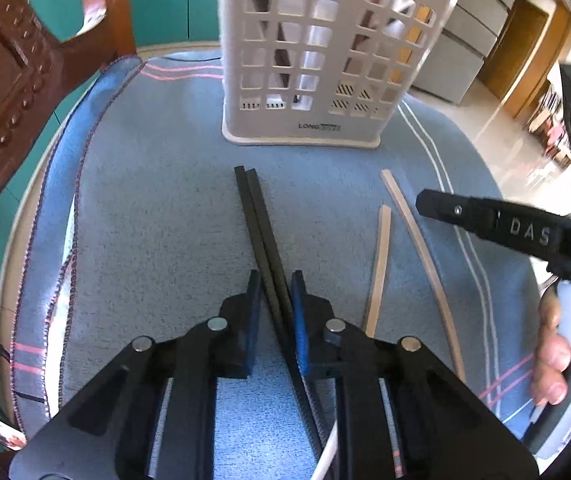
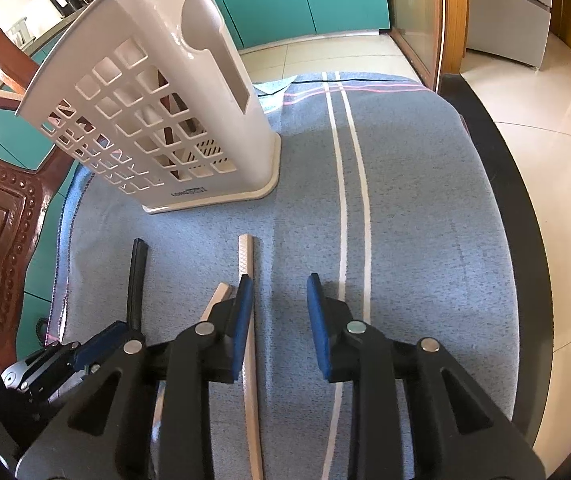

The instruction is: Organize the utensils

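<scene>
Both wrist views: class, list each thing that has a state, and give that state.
Utensil holder: upright on the towel.
Black chopsticks: lying flat, paired, between the left gripper's pads.
Wooden chopsticks: lying flat, apart.
Right gripper: open, holding nothing.
Towel: spread flat.

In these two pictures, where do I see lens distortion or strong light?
Left wrist view: the utensil basket is blurred, the towel edge curves. Right wrist view: the basket leans from fisheye bending; the floor shows bright glare.
</scene>
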A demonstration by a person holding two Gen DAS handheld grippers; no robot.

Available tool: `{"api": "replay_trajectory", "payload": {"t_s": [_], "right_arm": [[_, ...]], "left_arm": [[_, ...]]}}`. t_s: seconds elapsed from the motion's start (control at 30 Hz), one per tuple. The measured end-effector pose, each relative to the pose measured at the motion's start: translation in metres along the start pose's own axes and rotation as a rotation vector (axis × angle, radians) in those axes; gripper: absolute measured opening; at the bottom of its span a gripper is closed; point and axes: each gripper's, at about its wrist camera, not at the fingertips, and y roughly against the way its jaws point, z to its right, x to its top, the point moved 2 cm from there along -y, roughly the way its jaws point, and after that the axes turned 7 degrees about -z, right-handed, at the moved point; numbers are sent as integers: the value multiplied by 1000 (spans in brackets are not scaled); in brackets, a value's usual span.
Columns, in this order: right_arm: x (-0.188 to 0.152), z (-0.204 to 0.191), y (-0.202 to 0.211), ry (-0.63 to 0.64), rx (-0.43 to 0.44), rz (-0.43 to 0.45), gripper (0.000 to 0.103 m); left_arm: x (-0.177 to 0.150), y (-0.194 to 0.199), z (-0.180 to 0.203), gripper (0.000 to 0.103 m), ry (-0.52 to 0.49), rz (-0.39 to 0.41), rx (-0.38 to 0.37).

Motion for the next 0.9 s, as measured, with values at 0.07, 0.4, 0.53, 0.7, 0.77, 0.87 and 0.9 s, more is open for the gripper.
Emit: {"api": "replay_trajectory", "payload": {"t_s": [0.07, 0.4, 0.53, 0.7, 0.77, 0.87, 0.9], "right_arm": [[0, 3, 2, -3, 1, 0, 28], [0, 11, 6, -2, 2, -2, 32], [-2, 6, 5, 8, 3, -6, 32], [-3, 1, 2, 18, -1, -11, 33], [-3, 0, 1, 20, -2, -13, 33], [-4, -1, 0, 20, -2, -14, 33], [-4, -1, 0, 20, -3, -13, 33]], "left_arm": [[1, 2, -7, 15, 24, -3, -22], [7, 10, -32, 8, 102, 21, -34], [6, 1, -28, 9, 82, -6, -40], [3, -6, -12, 11, 27, -2, 18], [3, -6, -10, 12, 36, -4, 5], [4, -2, -10, 17, 46, 7, -25], [5, -1, -8, 20, 38, 12, -32]]}}
